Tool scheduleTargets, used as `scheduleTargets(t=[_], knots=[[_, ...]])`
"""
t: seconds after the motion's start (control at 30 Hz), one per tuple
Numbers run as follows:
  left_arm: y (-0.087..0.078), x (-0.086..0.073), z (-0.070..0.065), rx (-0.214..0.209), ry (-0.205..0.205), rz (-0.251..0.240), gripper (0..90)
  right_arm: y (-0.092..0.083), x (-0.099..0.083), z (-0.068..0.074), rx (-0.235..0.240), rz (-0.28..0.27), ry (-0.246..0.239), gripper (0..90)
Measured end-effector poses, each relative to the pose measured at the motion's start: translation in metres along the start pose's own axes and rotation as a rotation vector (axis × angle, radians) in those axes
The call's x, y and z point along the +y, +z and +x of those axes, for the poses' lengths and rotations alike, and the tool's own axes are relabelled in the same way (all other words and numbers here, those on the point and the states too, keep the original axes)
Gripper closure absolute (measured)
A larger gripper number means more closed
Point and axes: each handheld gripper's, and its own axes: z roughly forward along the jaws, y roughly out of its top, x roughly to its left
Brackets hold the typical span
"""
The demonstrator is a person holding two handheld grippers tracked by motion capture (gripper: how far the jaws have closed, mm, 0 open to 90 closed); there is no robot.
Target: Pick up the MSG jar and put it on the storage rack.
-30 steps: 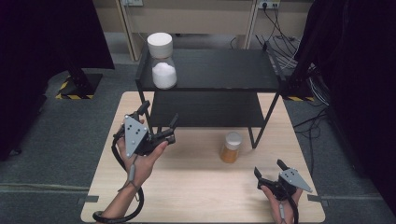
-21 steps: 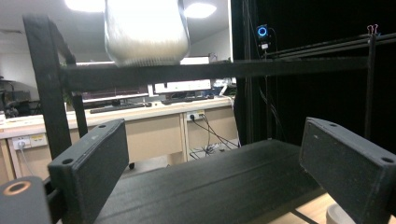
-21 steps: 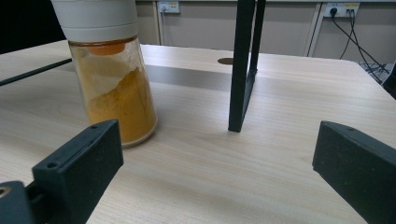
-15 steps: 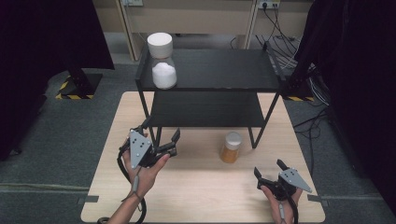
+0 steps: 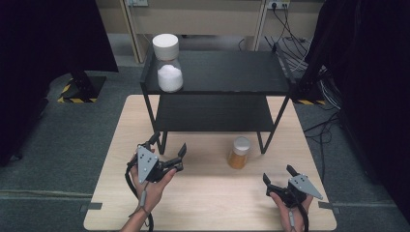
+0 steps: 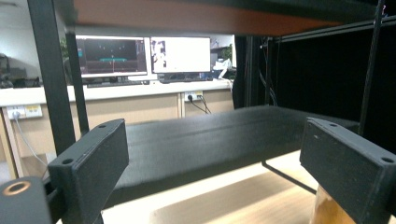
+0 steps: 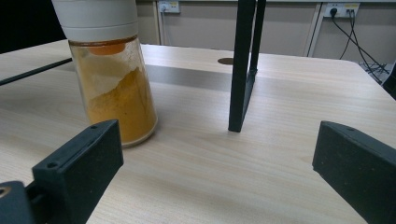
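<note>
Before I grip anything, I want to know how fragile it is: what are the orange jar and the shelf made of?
Orange jar: clear glossy wall, glass or hard plastic, powder visible through it; matte off-white cap, likely plastic.
Shelf: thin black legs, probably painted metal; boards matte black, one edge showing reddish brown, perhaps coated wood.

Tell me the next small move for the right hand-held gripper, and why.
Probably ease the right hand-held gripper forward and leftward toward the orange-powder jar. Its jaws stand open and empty, the jar stands upright on the table just ahead, beside the shelf leg, and nothing lies between them.
</note>
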Motion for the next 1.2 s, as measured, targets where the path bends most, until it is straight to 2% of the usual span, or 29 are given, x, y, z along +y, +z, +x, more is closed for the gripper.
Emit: scheduleTargets(t=[0.37, 0.67, 0.97, 1.2], knots=[[-0.003, -0.019, 0.001, 0.005, -0.011, 0.043, 7.5, 0.000, 0.001, 0.000, 0.000, 0.003, -0.004, 2.1], [-0.008, -0.042, 0.001, 0.014, -0.037, 0.092, 7.6, 0.001, 0.000, 0.001, 0.002, 0.001, -0.006, 2.1], [-0.012, -0.065, 0.003, 0.047, -0.065, 0.147, 7.6, 0.001, 0.000, 0.001, 0.002, 0.001, -0.006, 2.1], [-0.013, -0.071, 0.002, 0.049, -0.065, 0.173, 7.6, 0.001, 0.000, 0.001, 0.003, 0.001, -0.005, 2.1]])
